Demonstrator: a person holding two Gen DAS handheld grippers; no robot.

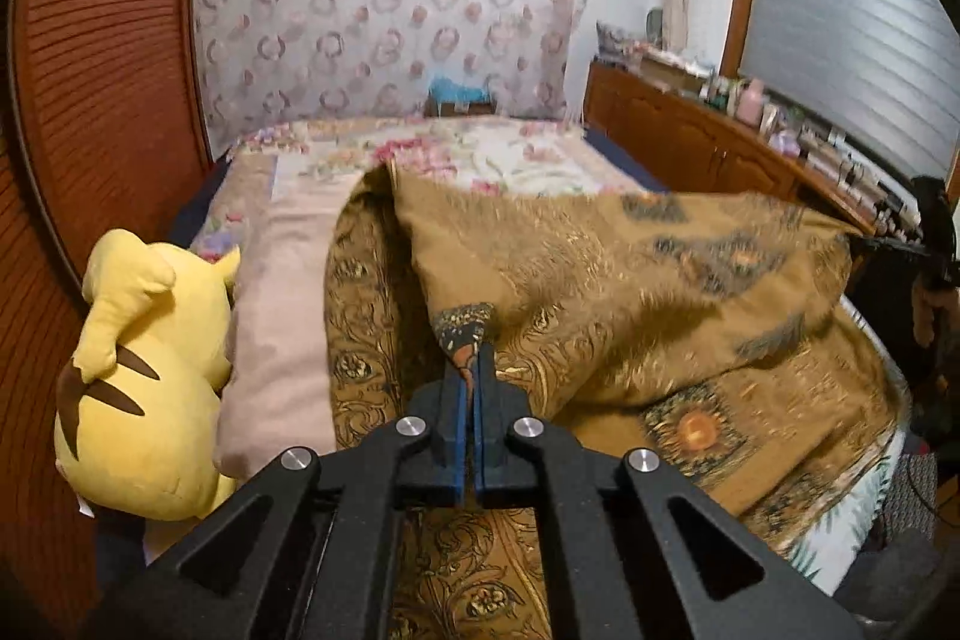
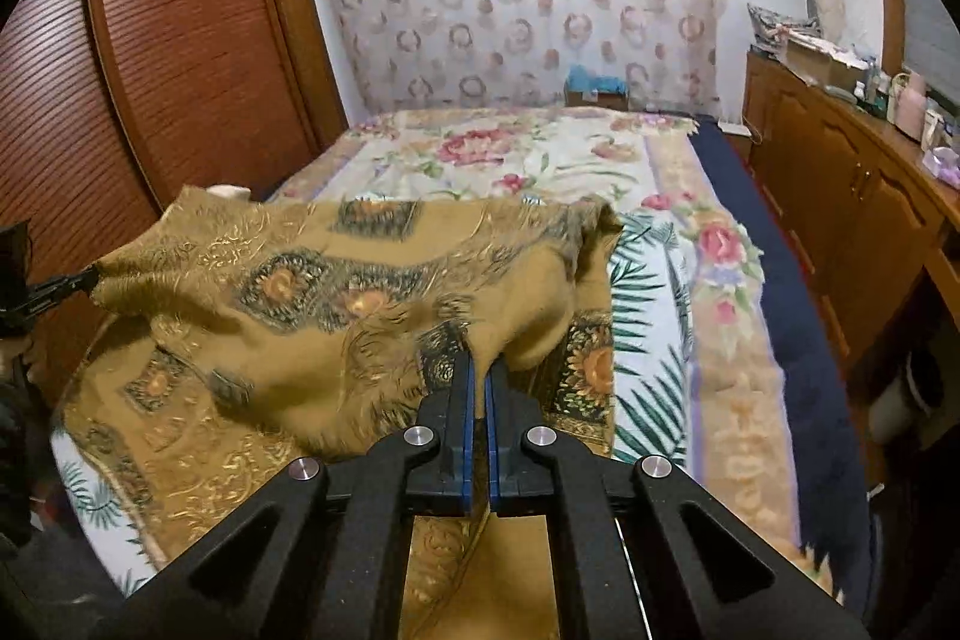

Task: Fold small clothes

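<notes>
A mustard-gold patterned cloth [image 1: 600,280] with dark floral medallions lies on the bed, its near edge lifted and stretched between both grippers. My left gripper [image 1: 474,352] is shut on one corner of the cloth, which bunches out of the blue pads. In the right wrist view my right gripper [image 2: 478,370] is shut on the opposite corner of the same cloth [image 2: 312,304], with fabric hanging down between the fingers. Each view shows the other gripper at its side edge, the right gripper [image 1: 900,247] and the left gripper [image 2: 60,283], pinching the raised edge.
A yellow plush toy [image 1: 138,388] lies at the bed's left side beside a pink pillow [image 1: 282,328]. The floral bedspread [image 2: 540,160] reaches to a curtained wall. A wooden cabinet [image 2: 840,196] with clutter runs along the right; slatted wooden doors [image 2: 180,40] stand left.
</notes>
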